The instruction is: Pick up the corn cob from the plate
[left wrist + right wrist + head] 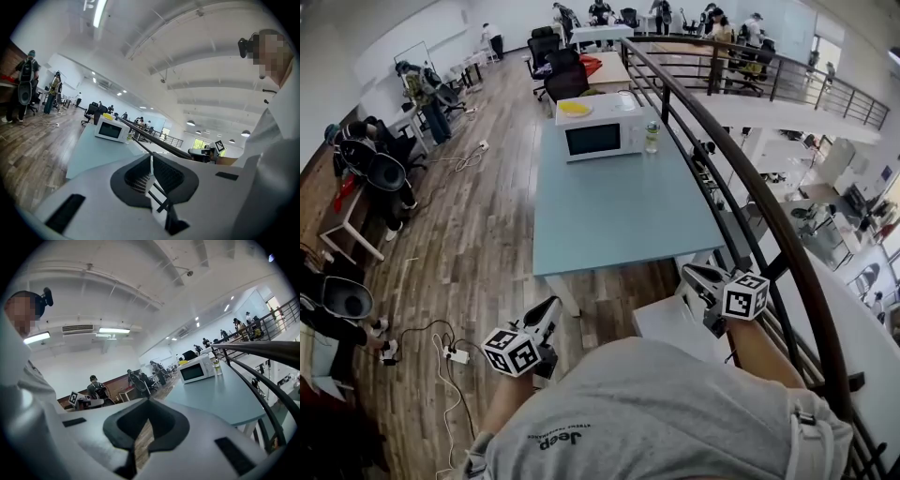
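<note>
Holds the left gripper (549,309) low, just short of the near edge of a pale blue table (619,211). In the left gripper view, jaws pressed together along one thin line, nothing between them. Carries the right gripper (696,275) level with it and well apart to the right, close beside a dark railing (748,202). There too, jaws fully closed and empty.

Far ahead of both grippers, at the table's far end: a white microwave (600,133), and just to its right a clear bottle (652,137). On top of the microwave, a yellow plate (575,108), well beyond reach of either gripper. Too small to tell the corn cob from the plate. Bare tabletop between the grippers and the microwave.
</note>
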{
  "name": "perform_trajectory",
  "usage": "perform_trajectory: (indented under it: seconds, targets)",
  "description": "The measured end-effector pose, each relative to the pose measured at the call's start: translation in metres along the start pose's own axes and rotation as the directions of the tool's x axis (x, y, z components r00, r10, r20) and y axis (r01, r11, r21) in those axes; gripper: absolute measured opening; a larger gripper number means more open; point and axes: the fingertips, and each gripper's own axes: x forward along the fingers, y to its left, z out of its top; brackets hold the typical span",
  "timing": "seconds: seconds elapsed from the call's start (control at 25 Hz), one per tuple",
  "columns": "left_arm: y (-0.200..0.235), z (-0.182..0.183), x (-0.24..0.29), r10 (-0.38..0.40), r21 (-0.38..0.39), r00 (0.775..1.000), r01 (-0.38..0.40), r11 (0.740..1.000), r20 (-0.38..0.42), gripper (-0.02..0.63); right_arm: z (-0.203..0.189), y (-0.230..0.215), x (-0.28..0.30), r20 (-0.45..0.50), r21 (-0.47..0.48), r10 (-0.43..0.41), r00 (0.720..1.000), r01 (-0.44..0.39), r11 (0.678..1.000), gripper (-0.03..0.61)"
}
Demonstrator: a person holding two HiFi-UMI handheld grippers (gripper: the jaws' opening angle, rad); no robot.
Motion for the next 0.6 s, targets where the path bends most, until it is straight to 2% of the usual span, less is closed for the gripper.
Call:
perform_trajectory:
  seconds: [0.28, 0.44, 0.6]
  targets:
    - [0.0, -0.007, 0.01, -0.016, -0.002, 0.999, 0.016, 1.0, -0.033, 0.032, -0.012, -0.013, 0.002, -0.013, 0.031, -0.024, 1.0, 0.024, 0.999, 0.015]
    - [0.027, -0.003, 0.014, -0.03, -0.014, 0.999, 0.03, 0.999, -0.036, 0.032, -0.018, -0.014, 0.021, -0.016, 0.036, -0.042, 0.999, 0.043, 0.998, 0.015]
    - [0.06, 0.009, 0.015, -0.081, -0.005, 0.996, 0.08, 0.997, -0.048, 0.032, -0.016, -0.008, 0.051, -0.005, 0.047, -0.087, 0.996, 0.088, 0.995, 0.015]
